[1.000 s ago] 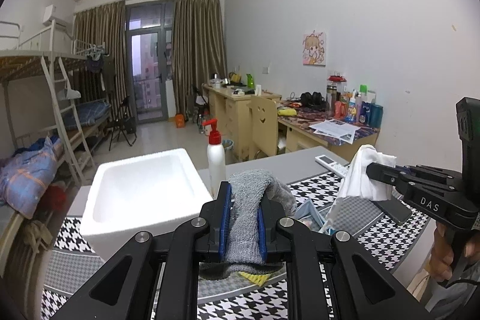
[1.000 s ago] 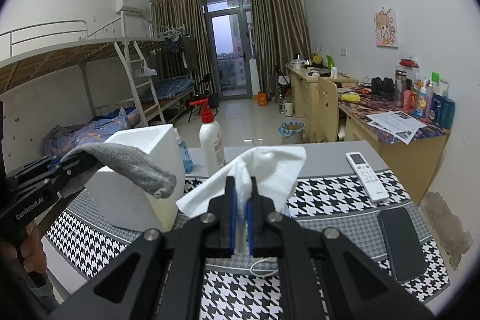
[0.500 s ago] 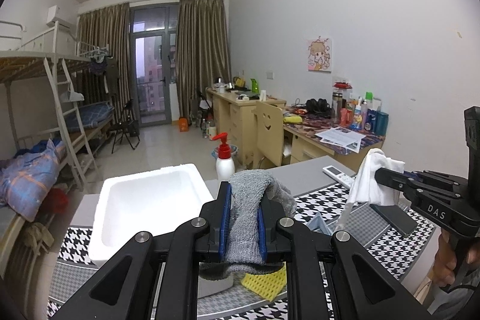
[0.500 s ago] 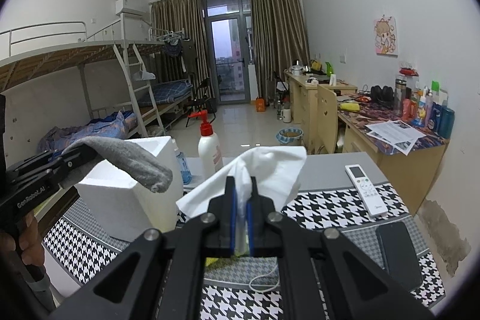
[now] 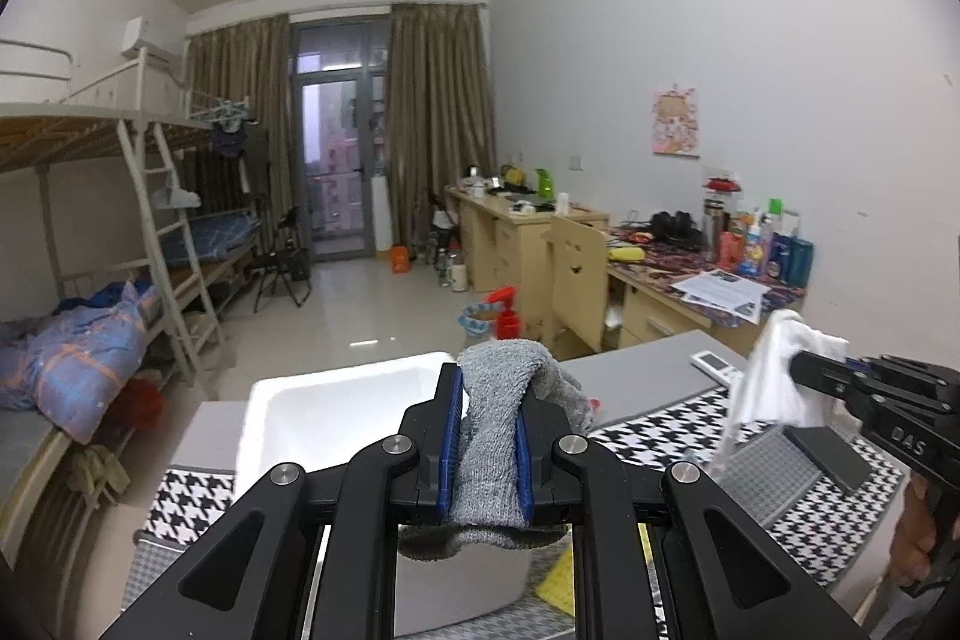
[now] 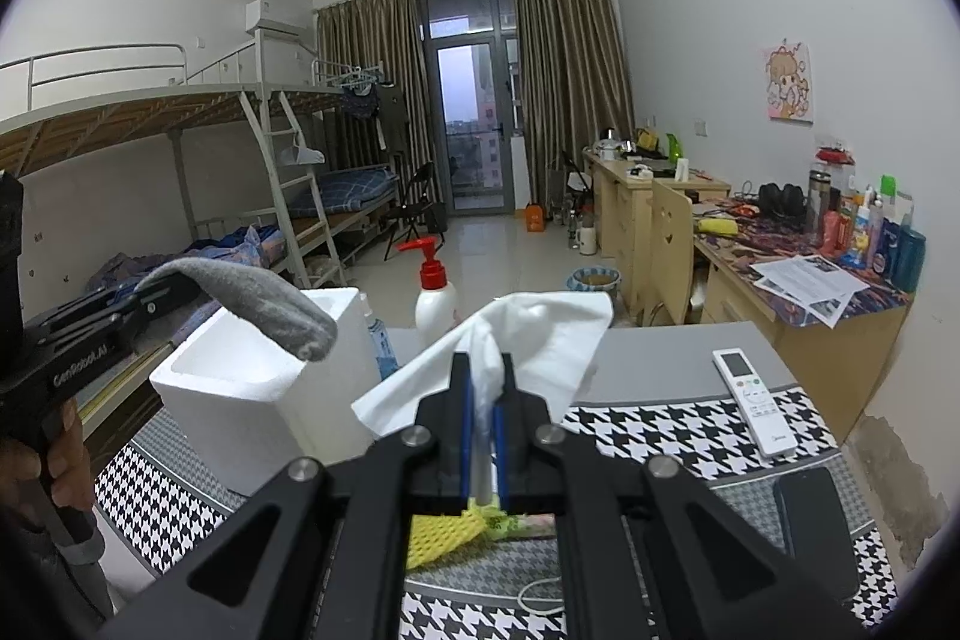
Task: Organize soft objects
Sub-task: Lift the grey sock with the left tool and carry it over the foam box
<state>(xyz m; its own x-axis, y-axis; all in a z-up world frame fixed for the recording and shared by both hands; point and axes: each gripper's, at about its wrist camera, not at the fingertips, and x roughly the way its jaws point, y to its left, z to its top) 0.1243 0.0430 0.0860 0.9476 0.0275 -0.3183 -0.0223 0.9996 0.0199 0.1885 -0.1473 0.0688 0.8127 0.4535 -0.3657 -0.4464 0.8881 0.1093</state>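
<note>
My left gripper (image 5: 489,388) is shut on a grey sock (image 5: 495,436), which droops over the near edge of a white foam box (image 5: 336,400). From the right wrist view the same grey sock (image 6: 264,295) hangs above the foam box (image 6: 252,400), clamped in the left gripper (image 6: 147,295). A white cloth (image 6: 528,340) is pinched in my right gripper (image 6: 483,376), held above the houndstooth table mat (image 6: 660,436). That white cloth (image 5: 774,376) also shows in the left wrist view, at the tip of the right gripper (image 5: 798,370).
A pump bottle with a red top (image 6: 435,301) stands behind the foam box. A white remote (image 6: 753,400) and a dark phone (image 6: 816,526) lie on the mat at right. A yellow mesh cloth (image 6: 444,532) lies under the right gripper. A desk with bottles (image 6: 840,244) stands beyond.
Both grippers have risen a little with their cloths still clamped. In the left wrist view the foam box and pump bottle have sunk lower, the bottle now mostly hidden behind the sock.
</note>
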